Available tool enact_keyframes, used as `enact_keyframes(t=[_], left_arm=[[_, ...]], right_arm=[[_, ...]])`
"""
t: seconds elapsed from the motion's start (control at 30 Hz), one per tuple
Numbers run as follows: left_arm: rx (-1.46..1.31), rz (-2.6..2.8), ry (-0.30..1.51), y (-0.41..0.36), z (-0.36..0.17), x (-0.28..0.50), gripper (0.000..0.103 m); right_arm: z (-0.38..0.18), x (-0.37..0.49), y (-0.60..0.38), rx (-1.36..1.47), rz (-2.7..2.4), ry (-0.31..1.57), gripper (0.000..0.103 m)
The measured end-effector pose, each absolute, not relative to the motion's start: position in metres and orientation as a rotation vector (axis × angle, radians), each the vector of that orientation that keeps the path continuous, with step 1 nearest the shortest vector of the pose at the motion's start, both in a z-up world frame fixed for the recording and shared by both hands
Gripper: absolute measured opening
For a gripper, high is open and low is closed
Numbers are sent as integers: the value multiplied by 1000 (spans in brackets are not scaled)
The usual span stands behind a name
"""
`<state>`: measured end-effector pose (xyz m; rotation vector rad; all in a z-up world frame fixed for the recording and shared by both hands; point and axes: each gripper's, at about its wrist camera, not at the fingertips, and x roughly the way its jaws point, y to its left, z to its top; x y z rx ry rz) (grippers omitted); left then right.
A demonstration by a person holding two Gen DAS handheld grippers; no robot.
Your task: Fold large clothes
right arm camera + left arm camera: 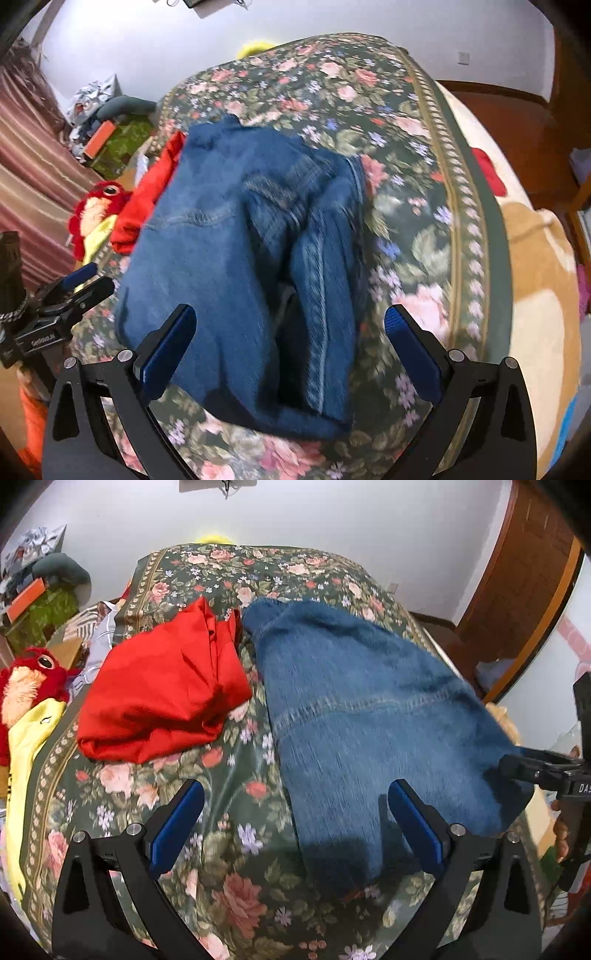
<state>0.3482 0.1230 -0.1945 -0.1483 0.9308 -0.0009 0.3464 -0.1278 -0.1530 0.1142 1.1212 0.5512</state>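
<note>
Jeans (pixel 236 243): blue denim, folded into a thick bundle on the floral bedspread (pixel 236 853), lying along the middle of the bed; no pad touches them.
Jeans edges: the near end reaches down between the right gripper's fingers; in the left wrist view the near right corner hangs close to the bed's side.
Left gripper (pixel 295 830): jaws spread wide, nothing gripped; one blue pad over bare bedspread, the other over the jeans' near end.
Right gripper (pixel 290 349): jaws wide apart, empty, poised above the near end of the jeans.
Red garment (pixel 162 686): folded, just beside the jeans on their left, the two nearly touching at the far end.
Open room: bare bedspread to the right of the jeans in the right wrist view, and a strip near the left gripper.
Bed's left side: red plush toy (pixel 29 686) and yellow cloth (pixel 29 746) at the edge.
Hard to make out: denim is motion-blurred; how many layers the fold has is unclear; the clutter (pixel 40 590) in the far left corner is indistinct.
</note>
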Motion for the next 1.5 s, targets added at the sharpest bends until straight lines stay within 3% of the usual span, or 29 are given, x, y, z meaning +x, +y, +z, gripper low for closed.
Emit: enact_keyframes(t=[0.3,0.63,0.93,0.97,1.03,1.13,1.23,1.3,1.5], left_arm=[[-308,-144,1073,145,-225,400,100],[-592,-245,1169,162,-270,445,102],[-625,-273,1170,154,-278,457,103],[-626,-279,1165,153,-277,458,100],[-629,-314,1150,148,-272,461,84],[-579,-314,1143,138,-260,463,76],[-547,-308,1137,128,-247,460,65],[-542,-311,1117,123,-234,456,57],[-529,-326,1059,118,-198,434,51]], right_arm=[[-188,393,-122,146,590,1257,102],[-233,427,-134,394,741,1420,103],[-227,426,-125,359,726,1364,103],[-225,425,-124,357,729,1359,100],[-223,426,-121,366,736,1359,85],[-213,422,-117,344,726,1337,67],[-200,413,-115,292,685,1285,55],[-187,403,-111,259,665,1251,50],[-152,378,-111,216,652,1204,45]])
